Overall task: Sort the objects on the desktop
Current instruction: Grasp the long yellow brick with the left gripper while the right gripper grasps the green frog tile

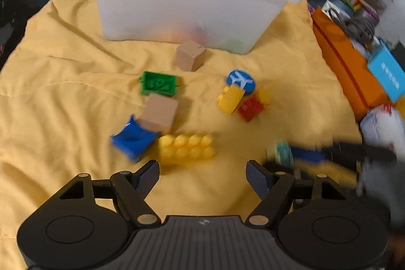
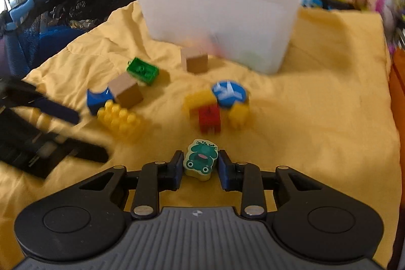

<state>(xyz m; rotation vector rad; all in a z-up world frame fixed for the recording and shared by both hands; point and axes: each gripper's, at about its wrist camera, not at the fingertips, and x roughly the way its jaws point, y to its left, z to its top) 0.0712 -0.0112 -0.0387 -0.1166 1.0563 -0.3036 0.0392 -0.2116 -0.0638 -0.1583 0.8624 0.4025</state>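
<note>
A frog-printed block (image 2: 200, 160) lies on the yellow cloth (image 2: 316, 130) with the pads of my right gripper (image 2: 201, 153) pressed against both of its sides. My left gripper (image 1: 201, 165) hangs open over the cloth, nothing between its fingers, and a long yellow brick (image 1: 187, 148) lies just beyond its left fingertip. Beside that brick are a blue piece (image 1: 131, 141), a wooden cube (image 1: 159, 113) and a green brick (image 1: 158, 84). Further right, a yellow brick (image 1: 230, 98), a red brick (image 1: 250, 109) and a blue airplane disc (image 1: 240, 80) sit clustered together.
A translucent white bin (image 1: 189, 4) stands at the back of the cloth, with a second wooden cube (image 1: 189, 58) in front of it. An orange box (image 1: 341, 62) and clutter border the right side. A dark mesh chair (image 2: 63, 12) stands at the left.
</note>
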